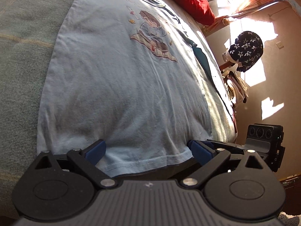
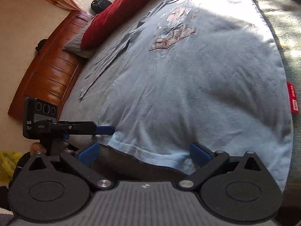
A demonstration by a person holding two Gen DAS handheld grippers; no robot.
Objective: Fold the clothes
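Observation:
A light blue T-shirt (image 1: 116, 86) with a cartoon print (image 1: 152, 37) lies flat, front up, on the bed. Its bottom hem (image 1: 143, 162) reaches between the blue pads of my left gripper (image 1: 147, 151), which is open at the hem's left part. My right gripper (image 2: 144, 152) is also open, with the hem's right part (image 2: 160, 154) between its pads. One sleeve (image 2: 105, 62) is spread out to the left in the right wrist view. Each view shows the other gripper side-on beside it, the left gripper's finger (image 2: 105, 130) resting by the hem's corner.
A red pillow (image 2: 116, 15) and a grey pillow (image 2: 77, 45) lie by the wooden headboard (image 2: 50, 69). A grey-green bedspread (image 1: 22, 56) runs along the shirt's side. A dark star-patterned cloth (image 1: 246, 50) hangs past the bed's edge. A yellow bag (image 2: 7, 162) lies low on the left.

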